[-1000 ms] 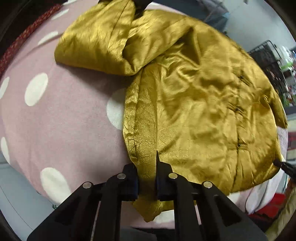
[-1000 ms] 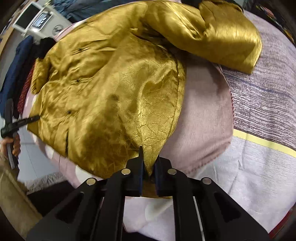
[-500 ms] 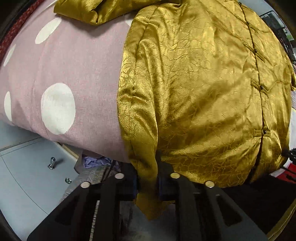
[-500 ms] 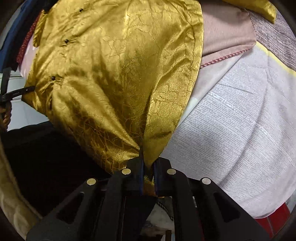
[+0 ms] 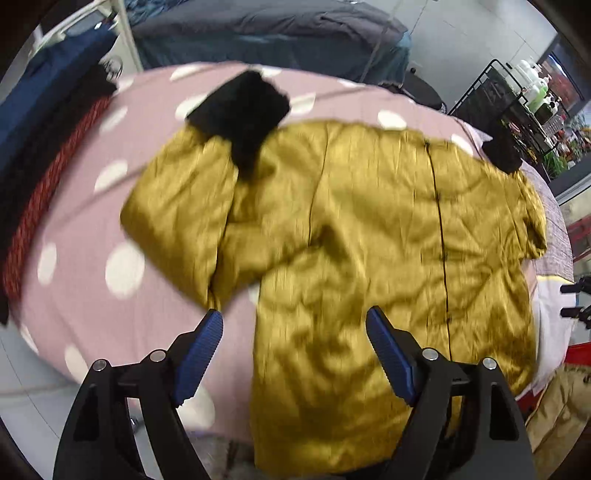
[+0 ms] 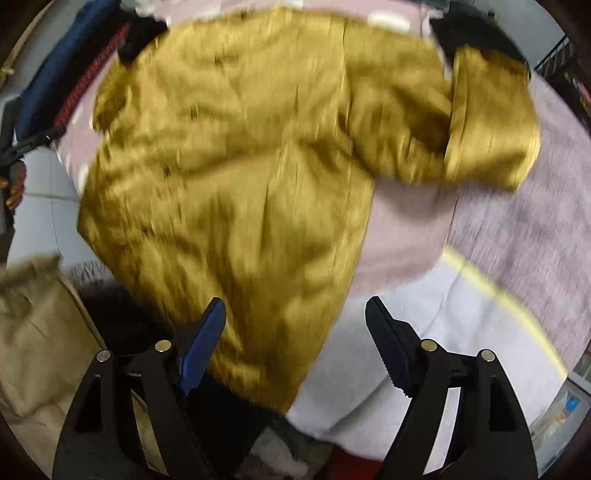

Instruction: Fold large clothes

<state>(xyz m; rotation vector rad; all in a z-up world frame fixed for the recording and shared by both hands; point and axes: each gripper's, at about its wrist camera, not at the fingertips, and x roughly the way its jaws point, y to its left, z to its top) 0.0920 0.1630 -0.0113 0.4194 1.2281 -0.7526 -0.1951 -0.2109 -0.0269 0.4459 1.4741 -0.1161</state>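
Below, shiny crinkled gold jacket (image 5: 369, 240) sprawls across soft polka-dot bedding (image 5: 92, 229).

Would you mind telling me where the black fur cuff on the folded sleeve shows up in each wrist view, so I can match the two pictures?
Left wrist view: the black fur cuff sits upper left of centre, capping the folded sleeve.
Right wrist view: that cuff is at the top right edge, above the folded sleeve.
Shared landmark: the gold jacket with its dark button line, lying on the pink polka-dot cover.
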